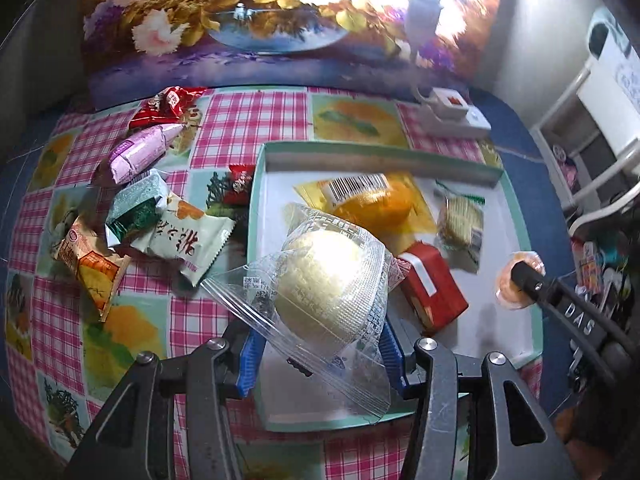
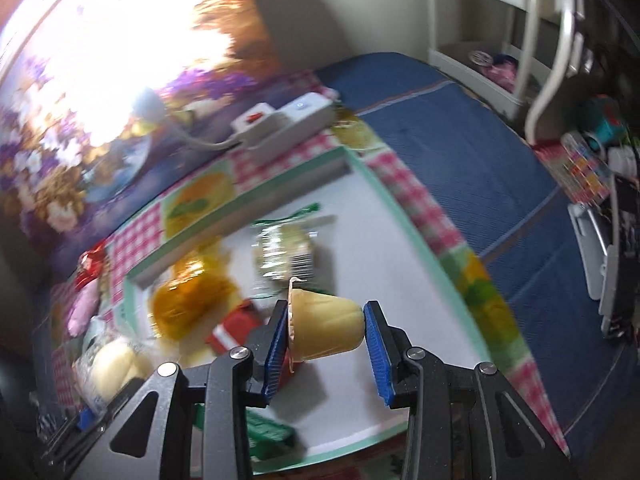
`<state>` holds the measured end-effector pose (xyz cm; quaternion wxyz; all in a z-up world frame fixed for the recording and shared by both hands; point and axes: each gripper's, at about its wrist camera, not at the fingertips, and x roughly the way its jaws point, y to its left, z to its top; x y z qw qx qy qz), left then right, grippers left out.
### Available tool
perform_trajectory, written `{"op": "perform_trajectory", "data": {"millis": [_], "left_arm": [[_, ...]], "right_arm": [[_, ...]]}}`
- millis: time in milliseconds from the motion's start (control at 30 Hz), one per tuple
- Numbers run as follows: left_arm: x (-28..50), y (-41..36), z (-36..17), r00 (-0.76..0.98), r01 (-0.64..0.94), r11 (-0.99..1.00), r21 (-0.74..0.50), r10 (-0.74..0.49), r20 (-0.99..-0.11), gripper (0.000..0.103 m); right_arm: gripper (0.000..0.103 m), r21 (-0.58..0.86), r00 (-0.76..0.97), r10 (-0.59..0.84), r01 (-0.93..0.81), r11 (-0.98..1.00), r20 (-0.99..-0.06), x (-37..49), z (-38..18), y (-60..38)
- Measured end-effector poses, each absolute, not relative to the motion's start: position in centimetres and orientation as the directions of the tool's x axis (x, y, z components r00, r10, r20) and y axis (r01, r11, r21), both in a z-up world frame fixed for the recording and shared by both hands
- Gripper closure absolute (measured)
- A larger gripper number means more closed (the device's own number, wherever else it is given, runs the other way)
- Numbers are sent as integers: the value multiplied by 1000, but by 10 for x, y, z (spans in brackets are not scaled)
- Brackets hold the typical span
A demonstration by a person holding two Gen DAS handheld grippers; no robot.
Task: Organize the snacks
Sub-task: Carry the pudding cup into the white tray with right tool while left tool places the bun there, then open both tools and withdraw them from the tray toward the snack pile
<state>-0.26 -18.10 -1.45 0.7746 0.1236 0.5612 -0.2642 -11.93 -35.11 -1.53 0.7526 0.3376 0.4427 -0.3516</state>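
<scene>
Left gripper [image 1: 320,344] clamped on a clear-wrapped pale round cake [image 1: 332,284], held over the tray [image 1: 532,280]. Right gripper [image 2: 326,326] clamped on a jelly cup [image 2: 326,326] above the same tray. Within it: red packet [image 1: 434,292], orange pouch [image 1: 376,204], wrapped biscuit [image 1: 460,220]. Beyond, loose snacks [image 1: 140,208] on the checked tablecloth [image 1: 244,128].

The letters "DAS" stand in white on the black arm of the right gripper [image 1: 520,276] — seen to the right of the left gripper [image 1: 320,344]. A barcode sits on the yellow snack packet [image 1: 360,196] ahead of it — digits unreadable. Print on other wrappers is too blurred.
</scene>
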Motion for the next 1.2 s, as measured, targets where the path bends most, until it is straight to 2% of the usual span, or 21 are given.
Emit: {"op": "perform_trajectory", "data": {"millis": [167,300,467,567,600,633,733,800,833,867,933,1000,1067,1200], "left_arm": [[-4,-184,-21,221,547,832,-90,-247,-943,49],[-7,-186,-18,213,551,828,-104,-261,-942,29],[-6,-185,-12,234,552,829,-91,-259,-937,28],[-1,-179,-12,245,528,845,-80,-242,-939,23],[1,-178,-13,248,521,850,-76,-236,-940,19],[3,-175,-13,256,509,858,-67,-226,-940,14],[8,-170,-12,274,488,871,-56,-214,-937,13],[12,-166,-11,285,470,881,-53,-208,-936,13],[13,-164,-11,290,461,886,-51,-205,-935,13],[15,-162,-11,294,453,890,-50,-202,-934,13],[18,-158,-11,303,430,902,-50,-196,-932,11],[22,-152,-11,314,403,914,-52,-191,-930,5],[26,-147,-11,324,377,924,-55,-188,-927,5],[33,-135,-10,350,319,946,-62,-178,-920,5]], "right_arm": [[63,194,333,-202,841,505,-921,-126,-32,-360],[63,196,324,-182,843,500,-928,-127,-37,-360],[63,187,326,-188,832,522,-926,-122,-35,-356],[61,183,314,-174,833,522,-933,-120,-37,-354],[60,185,314,-171,833,521,-934,-119,-37,-354],[58,186,314,-169,833,522,-934,-118,-37,-355],[43,175,306,-173,832,526,-936,-117,-37,-353],[42,173,304,-172,831,529,-937,-116,-36,-353],[36,172,303,-170,830,531,-938,-116,-36,-353],[26,170,301,-168,829,533,-939,-115,-36,-353],[15,168,297,-165,828,535,-940,-114,-37,-353],[10,170,299,-159,823,542,-941,-113,-37,-352],[1,163,295,-156,816,555,-943,-110,-37,-350],[0,156,301,-162,800,579,-940,-104,-34,-347]]}}
